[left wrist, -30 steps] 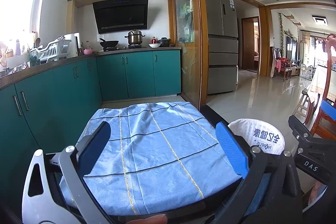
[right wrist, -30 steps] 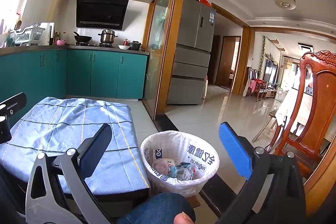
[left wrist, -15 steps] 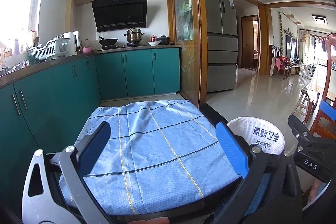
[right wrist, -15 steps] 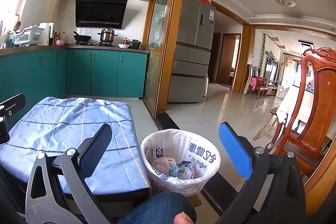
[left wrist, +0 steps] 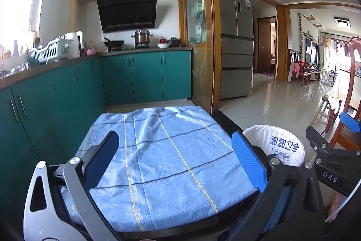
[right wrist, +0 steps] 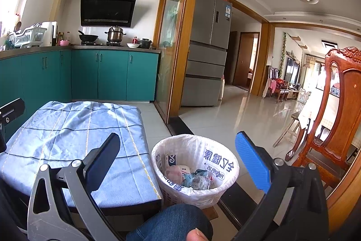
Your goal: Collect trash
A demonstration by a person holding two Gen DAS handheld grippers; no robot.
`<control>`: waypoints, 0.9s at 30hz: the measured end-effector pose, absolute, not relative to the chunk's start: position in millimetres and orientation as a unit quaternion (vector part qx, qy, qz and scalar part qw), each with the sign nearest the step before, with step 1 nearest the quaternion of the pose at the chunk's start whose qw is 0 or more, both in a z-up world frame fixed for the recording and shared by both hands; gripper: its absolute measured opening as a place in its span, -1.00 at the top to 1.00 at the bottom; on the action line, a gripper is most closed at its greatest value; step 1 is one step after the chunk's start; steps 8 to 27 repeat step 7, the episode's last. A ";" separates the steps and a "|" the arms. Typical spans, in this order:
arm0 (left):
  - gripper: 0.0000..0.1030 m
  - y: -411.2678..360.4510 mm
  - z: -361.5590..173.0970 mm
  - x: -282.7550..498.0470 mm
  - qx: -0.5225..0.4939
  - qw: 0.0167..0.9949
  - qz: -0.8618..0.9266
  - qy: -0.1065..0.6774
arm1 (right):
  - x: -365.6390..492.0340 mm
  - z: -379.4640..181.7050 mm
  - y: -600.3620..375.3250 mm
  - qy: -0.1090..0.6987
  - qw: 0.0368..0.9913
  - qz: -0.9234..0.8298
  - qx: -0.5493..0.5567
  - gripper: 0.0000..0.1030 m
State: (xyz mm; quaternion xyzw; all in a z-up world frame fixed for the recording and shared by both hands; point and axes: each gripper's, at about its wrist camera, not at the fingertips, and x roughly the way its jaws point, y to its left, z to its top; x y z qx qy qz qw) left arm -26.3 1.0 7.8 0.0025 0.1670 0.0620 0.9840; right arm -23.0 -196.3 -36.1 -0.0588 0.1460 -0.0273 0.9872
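Beside the right edge of the low table under a light blue checked cloth (right wrist: 74,139) stands the white plastic-lined waste basket (right wrist: 195,167), already holding crumpled wrappers (right wrist: 191,177). No trash shows on the cloth. The left gripper (left wrist: 173,164) and the right gripper (right wrist: 178,164) are both spread wide and hold nothing. I judge the collecting nearly finished; the next move calls for looking for remaining trash.
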 end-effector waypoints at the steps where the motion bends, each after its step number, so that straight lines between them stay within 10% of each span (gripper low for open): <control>1: -0.94 2.7 6.9 -23.8 0.003 0.983 0.066 0.173 | -21.8 -37.3 -195.8 0.150 0.987 -0.025 -0.058 -0.93; 27: -0.94 20.4 -2.5 -5.3 0.014 0.972 0.111 0.207 | -21.6 -39.4 -185.2 0.157 0.985 0.008 -0.076 -0.93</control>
